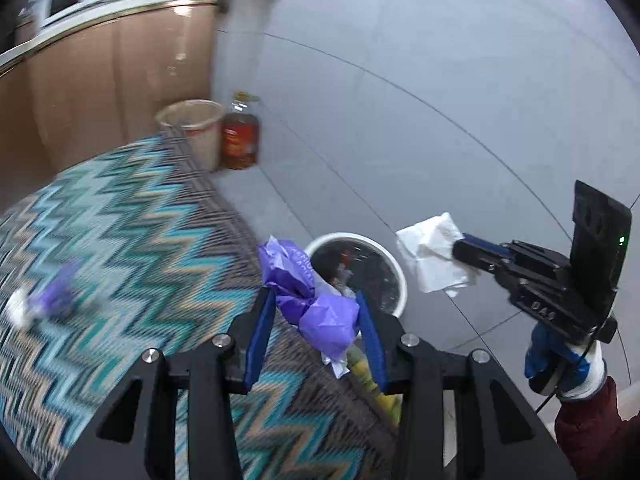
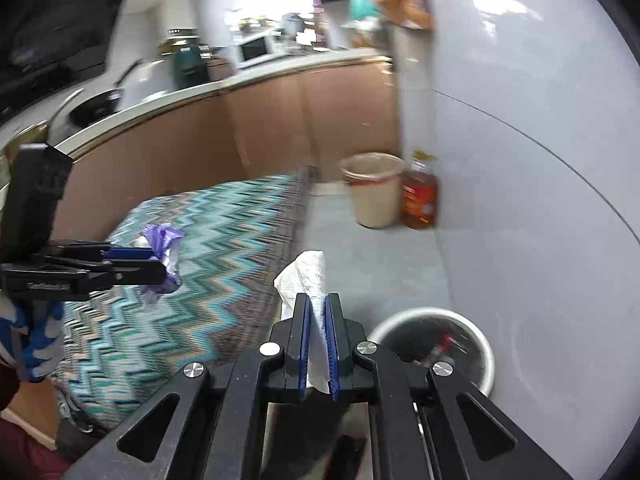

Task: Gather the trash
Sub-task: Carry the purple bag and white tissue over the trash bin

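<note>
Left wrist view: left gripper (image 1: 316, 316) is clamped on a crumpled purple bag (image 1: 308, 292), right over the white trash bin (image 1: 356, 272); more purple trash (image 1: 52, 300) sits blurry on the zigzag cloth (image 1: 120, 240). Right wrist view: right gripper (image 2: 318, 344) pinches a white tissue (image 2: 306, 280), bin just beside it.

A crumpled purple plastic wrapper (image 1: 310, 300) sits pinched between blue pads above the near edge of the zigzag cloth. A creased white paper tissue (image 2: 308, 280) stands upright, clamped. The round white bin with dark liner (image 1: 396, 276) holds what may be scraps.
</note>
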### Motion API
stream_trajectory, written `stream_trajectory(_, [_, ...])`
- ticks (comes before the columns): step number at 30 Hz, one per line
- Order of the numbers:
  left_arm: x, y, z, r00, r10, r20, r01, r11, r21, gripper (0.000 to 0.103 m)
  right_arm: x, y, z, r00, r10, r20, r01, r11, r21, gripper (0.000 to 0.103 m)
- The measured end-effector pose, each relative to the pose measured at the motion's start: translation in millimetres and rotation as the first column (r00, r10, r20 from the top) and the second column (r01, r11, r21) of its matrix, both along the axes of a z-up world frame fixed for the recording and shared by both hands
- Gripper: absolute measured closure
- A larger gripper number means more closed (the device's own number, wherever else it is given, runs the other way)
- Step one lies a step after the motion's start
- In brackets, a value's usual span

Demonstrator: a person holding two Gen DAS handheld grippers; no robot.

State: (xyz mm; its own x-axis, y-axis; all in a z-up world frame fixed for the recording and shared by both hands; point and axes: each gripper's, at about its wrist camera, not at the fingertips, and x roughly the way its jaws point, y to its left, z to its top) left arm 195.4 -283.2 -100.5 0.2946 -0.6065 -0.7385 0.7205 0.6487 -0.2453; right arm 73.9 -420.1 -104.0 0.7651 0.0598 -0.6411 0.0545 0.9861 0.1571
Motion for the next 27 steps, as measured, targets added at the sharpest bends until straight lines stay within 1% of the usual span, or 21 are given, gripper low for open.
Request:
stream_trajectory(5, [13.5, -86.8, -19.9, 0.995, -0.08, -0.067, 0.083, 0.995, 0.048, 0.063, 6.9, -49.7, -30.9, 0.994, -0.092, -0.06, 0.094, 0.995, 0.03, 0.095])
stream_trajectory(10, [37.6, -139.0, -50.6, 0.985, -0.098, -0.143, 0.107, 0.992, 0.062, 0.063, 13.9, -80.1, -50.9, 0.984, -0.144, -0.102, 0.147, 0.989, 0.027, 0.093])
stream_trajectory(15, [56.1, -171.1, -74.1, 0.976, -0.082, -0.199, 0.096, 0.993, 0.062, 0.061, 21.8, -107.8, -67.4, 0.974, -0.181, -0.133, 0.188, 0.981, 0.038, 0.092])
stream_trajectory(23, [78.7, -193.9, -92.4, 0.968, -0.048, -0.247, 0.067, 0.995, 0.069, 0.06, 32.4, -127.8, -83.5, 0.966, -0.2, -0.164, 0.21, 0.977, 0.045, 0.092])
stream_trajectory(27, [84.0, -195.7, -97.9, 0.961, -0.035, -0.276, 0.052, 0.997, 0.054, 0.055, 40.3, -128.5, -88.7, 0.962, -0.211, -0.175, 0.221, 0.974, 0.041, 0.074])
